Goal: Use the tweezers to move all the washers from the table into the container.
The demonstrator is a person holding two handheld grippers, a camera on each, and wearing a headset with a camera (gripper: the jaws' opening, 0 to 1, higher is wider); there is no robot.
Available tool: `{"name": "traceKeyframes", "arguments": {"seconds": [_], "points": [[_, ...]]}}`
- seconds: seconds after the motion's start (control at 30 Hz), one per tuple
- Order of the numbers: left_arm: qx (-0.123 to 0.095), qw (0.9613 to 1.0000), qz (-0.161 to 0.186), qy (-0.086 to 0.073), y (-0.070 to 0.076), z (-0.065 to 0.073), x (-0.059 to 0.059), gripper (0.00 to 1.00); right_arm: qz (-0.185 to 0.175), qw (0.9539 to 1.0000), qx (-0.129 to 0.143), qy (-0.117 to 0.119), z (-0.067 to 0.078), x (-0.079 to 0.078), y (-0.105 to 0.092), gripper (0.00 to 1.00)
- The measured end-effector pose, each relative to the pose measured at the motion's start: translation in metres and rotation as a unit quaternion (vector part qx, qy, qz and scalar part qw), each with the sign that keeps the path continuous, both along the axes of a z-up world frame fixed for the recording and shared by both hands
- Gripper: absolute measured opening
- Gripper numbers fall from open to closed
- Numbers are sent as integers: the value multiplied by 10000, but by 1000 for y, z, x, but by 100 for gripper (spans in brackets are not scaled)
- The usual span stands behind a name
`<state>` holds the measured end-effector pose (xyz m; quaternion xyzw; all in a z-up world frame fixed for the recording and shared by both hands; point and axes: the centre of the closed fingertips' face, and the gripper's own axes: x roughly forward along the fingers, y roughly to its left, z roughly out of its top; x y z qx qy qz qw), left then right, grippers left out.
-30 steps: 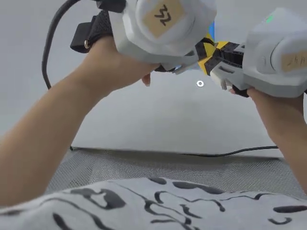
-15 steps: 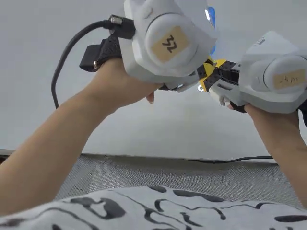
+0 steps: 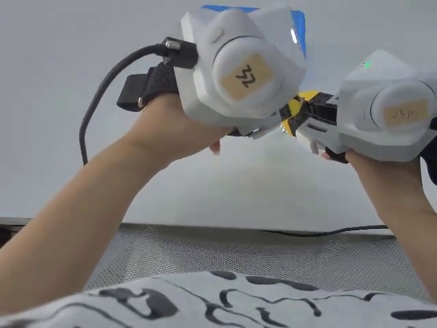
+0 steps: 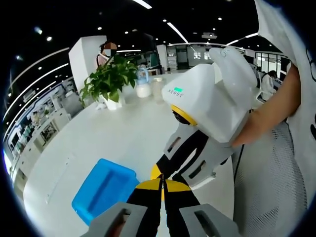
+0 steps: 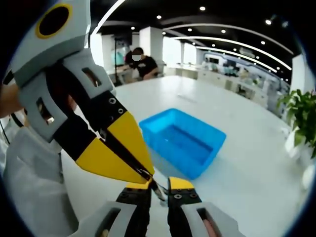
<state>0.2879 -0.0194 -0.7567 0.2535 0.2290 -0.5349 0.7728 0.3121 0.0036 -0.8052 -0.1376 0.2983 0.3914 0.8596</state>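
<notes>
My left gripper [image 4: 162, 186] is shut on the thin dark tweezers [image 5: 126, 150], which run along the seam of its yellow jaws. The tweezers' tip reaches between the yellow-tipped jaws of my right gripper [image 5: 159, 190], which stand almost together around it. In the head view both grippers are raised over the white table [image 3: 225, 184], tip to tip, with their white bodies hiding the jaws. The blue container [image 5: 185, 138] is an open rectangular bin on the table beyond the grippers. It also peeks out behind the left gripper's body as the container [image 3: 298, 31]. I see no washer now.
A black cable [image 3: 328, 232] lies along the table's near edge, above a grey mesh surface [image 3: 273, 256]. A potted plant [image 4: 111, 81] and some bottles stand far back on the table. People sit at distant desks.
The head view has tilted up, so the blue container now shows at the top. The washer seen on the table between the grippers is hidden behind them. The grippers stay tip to tip.
</notes>
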Motion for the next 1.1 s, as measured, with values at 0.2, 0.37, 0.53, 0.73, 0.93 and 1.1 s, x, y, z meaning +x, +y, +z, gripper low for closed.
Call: {"name": "traceKeyframes", "arguments": {"seconds": [0.2,0.37,0.53,0.73,0.93,1.1], "points": [[19,10000,14,1,2,1,1,0,12,10000,-17,0,0,-1,1,8],[54,10000,5,-14,4,1,2,0,38,10000,-29,-3,1,-1,2,8],[21,10000,28,22,4,0,2,0,38,10000,-46,5,-1,-1,2,8],[111,9999,8,-31,5,0,0,0,123,9998,-160,-34,-3,-2,4,7],[-41,9999,93,63,3,1,4,0,225,9990,-364,-115,-4,0,1,4],[-60,9999,107,85,-2,1,4,0,103,9993,-352,-122,-4,0,-2,3]]}}
